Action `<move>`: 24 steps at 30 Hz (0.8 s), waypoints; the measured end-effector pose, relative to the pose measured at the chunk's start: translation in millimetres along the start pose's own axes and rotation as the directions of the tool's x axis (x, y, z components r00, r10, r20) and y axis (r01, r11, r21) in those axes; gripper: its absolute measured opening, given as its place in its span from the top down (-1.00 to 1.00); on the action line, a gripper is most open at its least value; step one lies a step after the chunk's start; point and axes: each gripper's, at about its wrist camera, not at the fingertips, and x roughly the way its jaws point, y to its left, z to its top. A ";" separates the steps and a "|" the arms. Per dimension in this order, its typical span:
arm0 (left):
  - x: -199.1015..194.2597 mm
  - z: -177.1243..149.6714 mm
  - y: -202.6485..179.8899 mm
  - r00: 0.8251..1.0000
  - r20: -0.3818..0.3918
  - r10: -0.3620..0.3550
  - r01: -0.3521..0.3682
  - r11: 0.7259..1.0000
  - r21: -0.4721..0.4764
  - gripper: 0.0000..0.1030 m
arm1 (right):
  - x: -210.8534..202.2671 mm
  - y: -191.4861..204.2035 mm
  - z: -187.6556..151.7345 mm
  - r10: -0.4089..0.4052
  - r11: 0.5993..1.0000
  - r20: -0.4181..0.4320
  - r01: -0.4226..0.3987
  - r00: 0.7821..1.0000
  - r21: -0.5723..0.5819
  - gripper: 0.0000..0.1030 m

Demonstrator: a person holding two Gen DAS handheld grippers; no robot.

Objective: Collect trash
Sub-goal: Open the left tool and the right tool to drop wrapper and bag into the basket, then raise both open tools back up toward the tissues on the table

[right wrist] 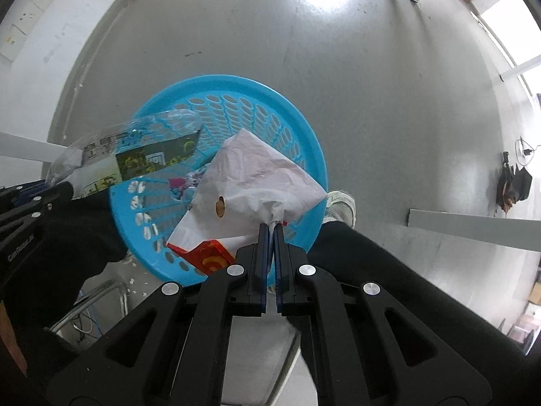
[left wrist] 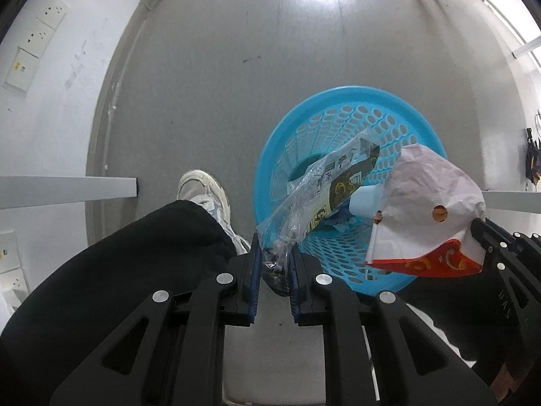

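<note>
A round blue perforated basket (left wrist: 345,98) (right wrist: 236,83) stands on the grey floor below both grippers. My left gripper (left wrist: 274,253) points down and is shut on the crumpled end of a clear plastic wrapper (left wrist: 324,182) with green and black print, which hangs over the basket's rim; the same clear plastic wrapper (right wrist: 135,155) shows at the left of the right wrist view. My right gripper (right wrist: 271,228) is shut on a white paper bag (right wrist: 257,176) with a red and orange printed edge, hanging over the basket. That white paper bag (left wrist: 426,209) also shows at the right in the left wrist view.
Some scraps lie at the bottom of the basket. A person's black trouser leg (left wrist: 118,270) and pale sneaker (left wrist: 206,189) stand left of it; another sneaker (right wrist: 341,206) sits at its right. White table legs (left wrist: 67,189) (right wrist: 473,226) flank the spot. A wall with sockets (left wrist: 33,44) runs along the left.
</note>
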 end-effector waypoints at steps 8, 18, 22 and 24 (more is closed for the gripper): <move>26.9 1.7 -4.0 0.997 -0.072 -0.011 0.010 1.000 -0.015 0.74 | 21.6 6.6 3.5 -0.016 1.000 -0.043 0.015 0.999 -0.007 0.94; 19.6 2.0 -5.0 0.993 -0.041 -0.112 0.109 0.991 -0.078 -0.20 | 24.6 -1.3 1.7 0.046 0.999 -0.055 -0.045 0.997 0.031 0.49; 18.3 -3.6 -6.6 0.993 -0.045 -0.106 0.103 0.992 -0.074 -0.21 | 18.8 0.4 0.0 0.050 0.998 -0.048 -0.049 0.998 0.028 0.42; 13.5 -7.0 -8.1 0.993 -0.036 -0.108 0.105 0.992 -0.068 -0.21 | 13.9 1.6 -1.8 0.051 0.999 -0.041 -0.050 0.998 0.023 0.42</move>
